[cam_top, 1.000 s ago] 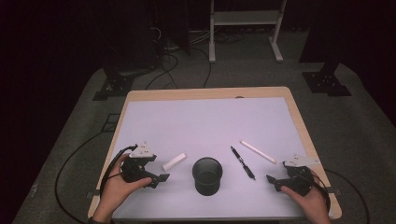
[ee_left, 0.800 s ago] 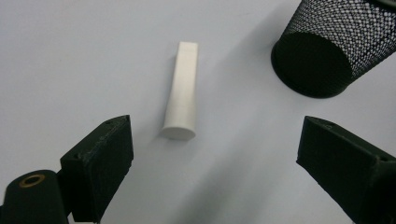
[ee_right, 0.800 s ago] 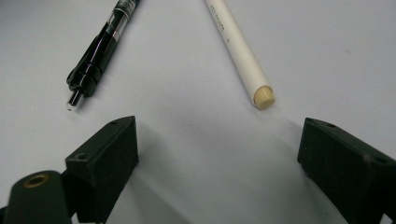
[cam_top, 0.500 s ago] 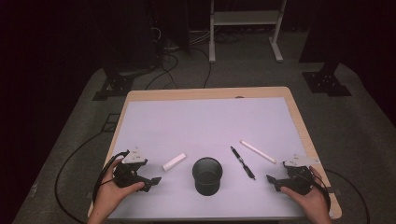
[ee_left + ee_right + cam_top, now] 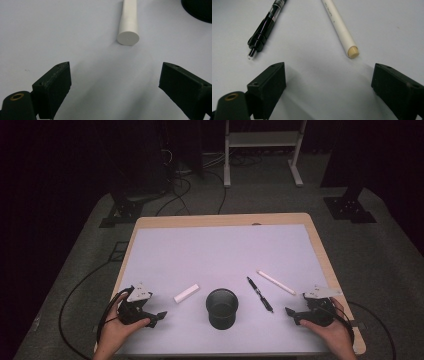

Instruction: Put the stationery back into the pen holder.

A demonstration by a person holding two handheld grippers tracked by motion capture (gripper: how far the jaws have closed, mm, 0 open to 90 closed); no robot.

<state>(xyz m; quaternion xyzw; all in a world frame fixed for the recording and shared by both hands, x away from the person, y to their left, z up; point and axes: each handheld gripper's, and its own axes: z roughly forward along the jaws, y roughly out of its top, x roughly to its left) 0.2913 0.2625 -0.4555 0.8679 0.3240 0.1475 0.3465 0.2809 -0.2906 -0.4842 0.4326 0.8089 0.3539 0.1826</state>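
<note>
In the high view, the left gripper [image 5: 159, 316] rests low on the counter [image 5: 220, 250] with its jaws spread and empty, aimed toward a short white stick [image 5: 186, 292] that lies just ahead of them and a little to one side, while the black cup [image 5: 221, 308] stands beyond it near the counter's middle. The right gripper [image 5: 291, 314] sits at the other near corner, jaws likewise parted and holding nothing, facing a black pen [image 5: 259, 294] and a long white pen [image 5: 276, 282] that lie side by side but apart. To do the pickup well, each gripper should, I judge, slide forward until the chosen item sits squarely between the jaws, crossing them rather than pointing along them, and only then close. In the left gripper view, the white stick [image 5: 128, 23] points its flat round end back toward the jaws, lying ahead of the gap and nearer the right-hand jaw; the cup's rim [image 5: 197, 10] shows further off past that jaw. In the right gripper view, the black pen [image 5: 265, 27] lies ahead of the left-hand jaw and the white pen [image 5: 340, 27] ahead of the gap toward the right-hand jaw, neither yet between them.
</note>
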